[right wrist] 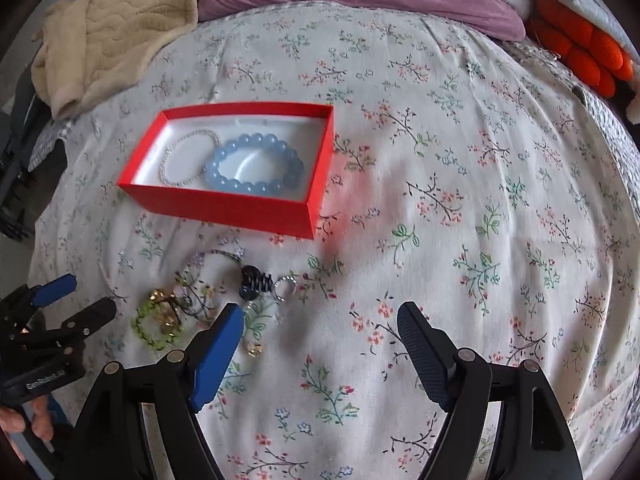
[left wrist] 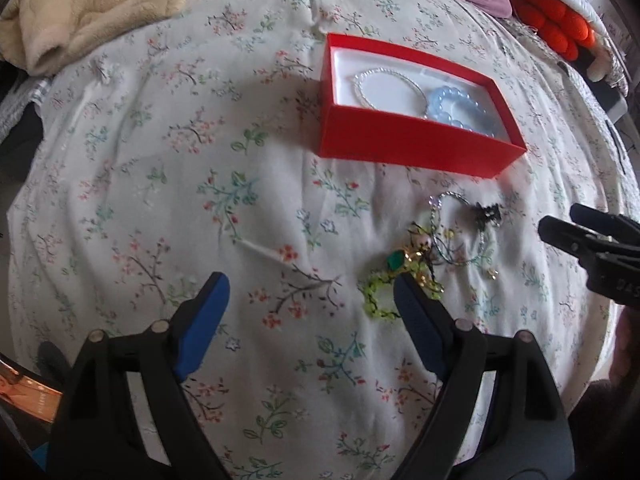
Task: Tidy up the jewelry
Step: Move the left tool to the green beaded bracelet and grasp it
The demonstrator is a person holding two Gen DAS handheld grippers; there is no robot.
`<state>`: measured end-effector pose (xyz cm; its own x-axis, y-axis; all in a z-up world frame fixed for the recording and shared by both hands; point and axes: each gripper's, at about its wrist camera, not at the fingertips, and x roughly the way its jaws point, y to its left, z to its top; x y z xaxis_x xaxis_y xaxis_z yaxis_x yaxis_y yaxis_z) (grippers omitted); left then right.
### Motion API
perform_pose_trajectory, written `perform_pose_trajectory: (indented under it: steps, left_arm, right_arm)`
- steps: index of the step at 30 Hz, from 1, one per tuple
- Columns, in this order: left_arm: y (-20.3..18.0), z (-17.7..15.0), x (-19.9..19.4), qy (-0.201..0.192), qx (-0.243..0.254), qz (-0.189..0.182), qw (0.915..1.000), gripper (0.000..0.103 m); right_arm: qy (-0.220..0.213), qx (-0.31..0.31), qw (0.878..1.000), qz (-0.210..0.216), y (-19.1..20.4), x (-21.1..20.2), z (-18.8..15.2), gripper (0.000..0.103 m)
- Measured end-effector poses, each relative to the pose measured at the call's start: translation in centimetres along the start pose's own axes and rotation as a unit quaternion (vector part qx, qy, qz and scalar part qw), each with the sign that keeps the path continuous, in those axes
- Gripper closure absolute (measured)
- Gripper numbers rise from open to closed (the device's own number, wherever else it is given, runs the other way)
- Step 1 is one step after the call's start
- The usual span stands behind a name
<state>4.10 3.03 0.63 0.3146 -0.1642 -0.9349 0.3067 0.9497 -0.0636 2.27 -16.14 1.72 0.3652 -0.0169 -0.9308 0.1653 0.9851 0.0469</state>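
Both grippers hovered over the floral bedspread (right wrist: 460, 184), the left gripper (left wrist: 310, 292) and right gripper (right wrist: 320, 320) each with fingers spread wide and empty. Beyond them sat the red box (right wrist: 224, 206), holding a blue bead bracelet (right wrist: 256, 166) and silver bracelet (right wrist: 186, 158). Loose jewelry (left wrist: 440, 256) lay tangled just before the box.
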Motion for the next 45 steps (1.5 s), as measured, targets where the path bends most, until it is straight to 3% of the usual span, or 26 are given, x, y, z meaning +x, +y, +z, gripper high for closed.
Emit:
perform_pose_trajectory:
  steps: [4,6,8,14,26,27,28,29,32,37,45]
  left_arm:
    - [0.1,0.1,0.8,0.015,-0.013,-0.031,0.9993,0.019]
    - [0.0,0.1,1.2,0.022,-0.014,-0.046,0.9986,0.024]
    - [-0.4,0.0,1.6,0.030,-0.007,-0.054,0.9981,0.037]
    - [-1.5,0.1,2.6,0.044,0.017,-0.055,0.9974,0.062]
    - [-3.0,-0.1,2.7,0.043,0.053,-0.062,0.9957,0.073]
    - [-3.3,-0.2,2.7,0.043,0.059,-0.065,0.9952,0.076]
    - [-3.5,-0.3,2.8,0.049,0.064,-0.075,0.9939,0.089]
    - [-3.7,-0.4,2.9,0.058,0.067,-0.084,0.9925,0.094]
    - [-4.6,-0.8,4.0,0.072,0.090,-0.059,0.9915,0.094]
    - [-5.9,-1.3,4.3,0.061,0.121,-0.035,0.9901,0.093]
    - [-4.6,-2.3,4.0,0.054,0.100,-0.052,0.9922,0.095]
  right_arm:
    - [0.009,0.000,1.000,0.000,-0.1,0.5,-0.2,0.023]
    - [0.011,0.001,1.000,-0.002,-0.2,0.8,-0.2,0.023]
    - [0.015,0.002,1.000,-0.002,-0.2,1.1,-0.1,0.023]
    - [0.023,0.001,1.000,-0.002,-0.2,1.8,0.1,0.023]
    - [0.029,-0.002,1.000,-0.003,-0.1,2.5,0.6,0.023]
    - [0.029,-0.002,1.000,-0.003,-0.1,2.5,0.6,0.023]
    - [0.029,-0.002,1.000,-0.002,-0.1,2.5,0.6,0.023]
    - [0.029,-0.002,1.000,-0.002,-0.1,2.5,0.6,0.023]
    - [0.029,-0.002,1.000,0.000,-0.1,2.4,0.5,0.023]
    - [0.028,-0.001,1.000,0.003,-0.1,2.3,0.4,0.023]
    - [0.029,0.010,1.000,0.005,-0.8,2.2,0.4,0.023]
